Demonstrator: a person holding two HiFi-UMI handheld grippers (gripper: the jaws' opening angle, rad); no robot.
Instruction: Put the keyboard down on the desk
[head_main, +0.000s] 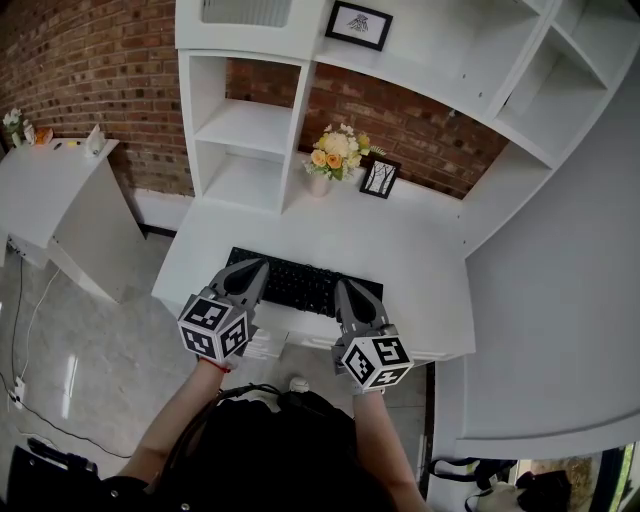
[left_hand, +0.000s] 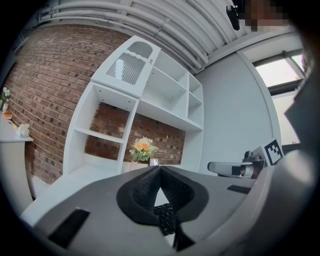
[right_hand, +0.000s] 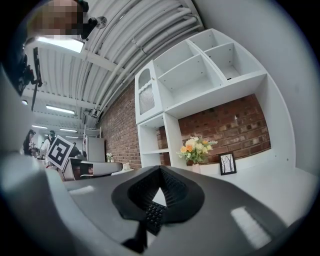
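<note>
Black and flat, the keyboard (head_main: 300, 283) lies on the white desk (head_main: 425, 255), near the front edge. We think it is already down. Our left gripper (head_main: 252, 270) and right gripper (head_main: 346, 292) sit over its ends, jaws closed tip to tip, holding nothing. Next we should pull back gently.

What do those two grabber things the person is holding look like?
Both the left gripper and right gripper are grey, with pointed jaws lined in black ridged pads. Each carries a white cube printed with black square markers. The person wears black.
</note>
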